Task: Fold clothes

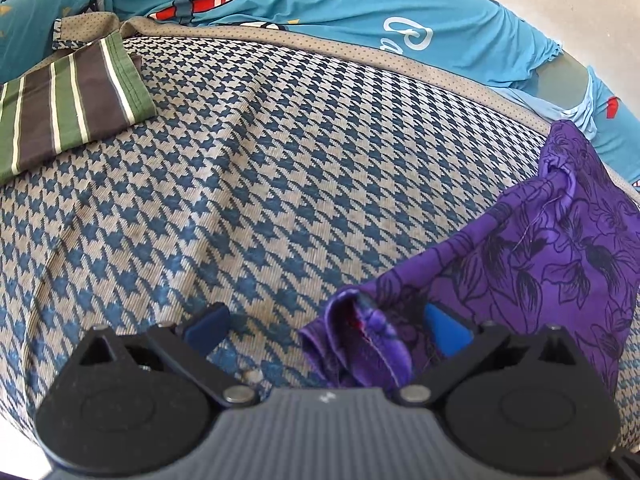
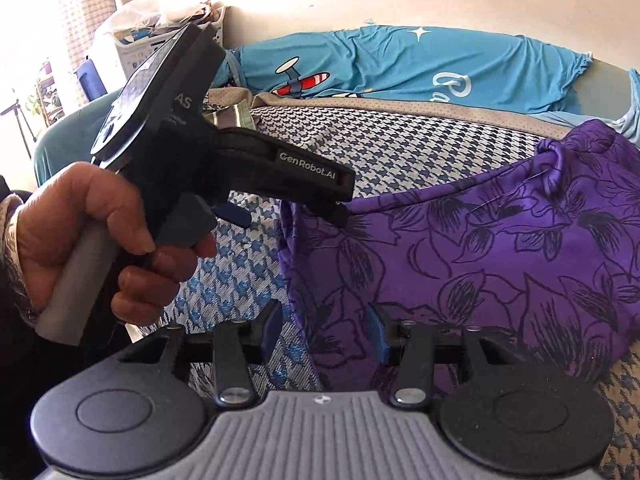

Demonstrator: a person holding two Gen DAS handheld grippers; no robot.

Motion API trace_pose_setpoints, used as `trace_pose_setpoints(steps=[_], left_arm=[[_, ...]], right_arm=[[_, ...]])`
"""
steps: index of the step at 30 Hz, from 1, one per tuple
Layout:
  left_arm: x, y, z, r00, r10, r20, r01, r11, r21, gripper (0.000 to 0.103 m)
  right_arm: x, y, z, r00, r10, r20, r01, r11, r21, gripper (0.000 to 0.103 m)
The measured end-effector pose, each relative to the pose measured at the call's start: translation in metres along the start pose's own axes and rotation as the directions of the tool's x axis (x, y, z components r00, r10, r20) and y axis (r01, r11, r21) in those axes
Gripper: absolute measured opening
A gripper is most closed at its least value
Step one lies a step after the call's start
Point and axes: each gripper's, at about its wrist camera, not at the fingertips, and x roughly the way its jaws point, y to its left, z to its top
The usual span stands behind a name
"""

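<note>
While spread wide over the houndstooth bed [image 1: 280, 168], left gripper [image 1: 326, 328] straddles a bunched corner of the purple cloth [image 1: 560, 256]: right finger [image 1: 446, 334] against the fabric, left finger [image 1: 208, 326] over bare cover, nothing pinched. Seen from the right wrist view as a black tool [image 2: 240, 184] held in a hand [image 2: 100, 236], tip at the cloth's left edge. Right gripper [image 2: 324, 330] likewise spread, its right finger [image 2: 378, 334] on the purple cloth [image 2: 480, 256], its left finger [image 2: 270, 330] over the bed cover [image 2: 248, 264]; fabric edge between the fingers, not clamped. Lies flat along the bed's right side, black flower print up, one crumpled knot at its far edge. Beyond, a blue shirt [image 1: 320, 4] with a red plane print; far left, a folded striped piece [image 1: 68, 96].
</note>
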Motion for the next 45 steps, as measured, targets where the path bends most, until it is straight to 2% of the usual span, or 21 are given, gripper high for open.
trace_pose_setpoints(steps=[6,9,14,19,21,23,25,26,31,35,42,45], left_arm=[[-0.001,0.006,-0.001,1.0,-0.013,-0.001,0.013,1.0,-0.021,0.103],[-0.002,0.009,-0.001,1.0,-0.024,-0.002,0.024,0.999,-0.031,0.103],[-0.002,0.012,0.002,0.998,-0.054,-0.015,0.053,0.997,-0.049,0.103],[-0.006,0.014,0.0,0.993,-0.112,-0.036,0.109,0.992,-0.066,0.103],[-0.007,0.014,-0.002,0.99,-0.133,-0.042,0.13,0.989,-0.068,0.103],[-0.009,0.013,-0.003,0.988,-0.15,-0.049,0.146,0.987,-0.068,0.103],[-0.01,0.014,-0.004,0.985,-0.166,-0.055,0.162,0.984,-0.07,0.103],[-0.01,0.014,-0.005,0.983,-0.174,-0.059,0.169,0.983,-0.072,0.103],[-0.011,0.015,-0.009,0.962,-0.257,-0.091,0.247,0.963,-0.108,0.103],[-0.012,0.014,-0.012,0.939,-0.322,-0.119,0.304,0.941,-0.15,0.103],[-0.011,0.006,-0.016,0.889,-0.439,-0.129,0.411,0.89,-0.199,0.103],[-0.002,0.001,-0.015,0.887,-0.444,-0.129,0.412,0.885,-0.215,0.103]], right_arm=[[0.013,0.012,-0.005,0.999,-0.026,-0.025,0.024,0.998,-0.063,0.05],[0.018,0.019,-0.009,0.997,-0.07,-0.019,0.067,0.991,-0.116,0.05],[0.028,0.033,-0.016,0.986,-0.169,-0.007,0.162,0.953,-0.256,0.05],[0.032,0.038,-0.021,0.981,-0.194,0.021,0.19,0.926,-0.327,0.05],[0.033,0.036,-0.02,0.98,-0.195,0.029,0.194,0.925,-0.327,0.042],[0.032,0.036,-0.018,0.977,-0.212,0.038,0.213,0.922,-0.322,0.024],[0.031,0.031,-0.014,0.971,-0.235,0.045,0.238,0.926,-0.295,0.012],[0.029,0.028,-0.011,0.972,-0.232,0.047,0.235,0.935,-0.266,0.012],[0.015,0.006,0.003,0.981,-0.18,0.072,0.185,0.98,-0.075,0.012],[0.008,-0.011,0.01,0.986,-0.149,0.075,0.145,0.988,0.055,0.012],[0.005,-0.024,0.015,0.992,-0.101,0.075,0.088,0.983,0.164,0.012],[0.005,-0.023,0.014,0.994,-0.084,0.073,0.071,0.985,0.158,0.012]])
